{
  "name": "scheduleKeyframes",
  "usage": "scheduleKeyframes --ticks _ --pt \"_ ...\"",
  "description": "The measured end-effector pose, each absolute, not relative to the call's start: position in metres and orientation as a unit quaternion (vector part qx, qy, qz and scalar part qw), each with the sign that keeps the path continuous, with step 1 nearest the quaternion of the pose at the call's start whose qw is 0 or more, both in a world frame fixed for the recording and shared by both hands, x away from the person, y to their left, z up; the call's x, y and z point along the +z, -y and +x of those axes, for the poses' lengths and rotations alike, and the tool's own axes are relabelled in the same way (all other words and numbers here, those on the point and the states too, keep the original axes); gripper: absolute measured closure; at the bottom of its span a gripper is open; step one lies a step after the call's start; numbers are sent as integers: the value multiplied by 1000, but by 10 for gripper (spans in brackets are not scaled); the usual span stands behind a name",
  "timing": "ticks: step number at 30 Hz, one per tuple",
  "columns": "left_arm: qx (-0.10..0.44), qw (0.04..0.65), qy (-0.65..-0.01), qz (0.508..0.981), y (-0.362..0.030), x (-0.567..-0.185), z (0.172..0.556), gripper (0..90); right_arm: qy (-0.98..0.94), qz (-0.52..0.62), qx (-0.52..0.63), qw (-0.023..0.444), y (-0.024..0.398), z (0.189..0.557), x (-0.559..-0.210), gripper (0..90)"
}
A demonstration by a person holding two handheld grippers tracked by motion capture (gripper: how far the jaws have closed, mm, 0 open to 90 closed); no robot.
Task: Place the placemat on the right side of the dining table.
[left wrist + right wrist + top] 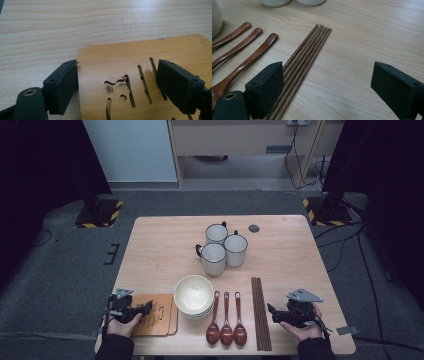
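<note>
Left tongs [117,82] held low at the counter's [280,265] near left corner, jaws apart, straddling the left edge of the flat orange-brown bamboo coaster with cut-out slots [140,57]; left jaw just off the board's edge, right jaw over the slots, no clamp seen. Right tongs [325,90] near the near right corner, jaws wide apart, empty. Bundle of thin dark wooden chopsticks [304,57] just beside its left jaw. 3 brown wooden spoons [242,47] farther left.
</note>
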State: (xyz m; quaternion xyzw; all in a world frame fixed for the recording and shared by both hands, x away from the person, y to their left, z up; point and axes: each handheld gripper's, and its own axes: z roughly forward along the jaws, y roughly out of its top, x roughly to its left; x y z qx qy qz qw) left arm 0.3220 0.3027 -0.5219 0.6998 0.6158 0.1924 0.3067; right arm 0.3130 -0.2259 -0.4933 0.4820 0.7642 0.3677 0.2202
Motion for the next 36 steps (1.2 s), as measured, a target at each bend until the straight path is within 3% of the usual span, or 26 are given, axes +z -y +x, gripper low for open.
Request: scheduleKeyframes --ticks 14,27,36 --pt "210 323 -602 699 -306 -515 320 132 -760 476 391 208 221 310 -489 123" --pt "226 331 -592 699 -321 -502 293 286 -758 468 408 201 208 302 -480 139" --pt "228 321 -603 694 -337 -503 280 342 -767 448 414 199 192 295 -481 130"
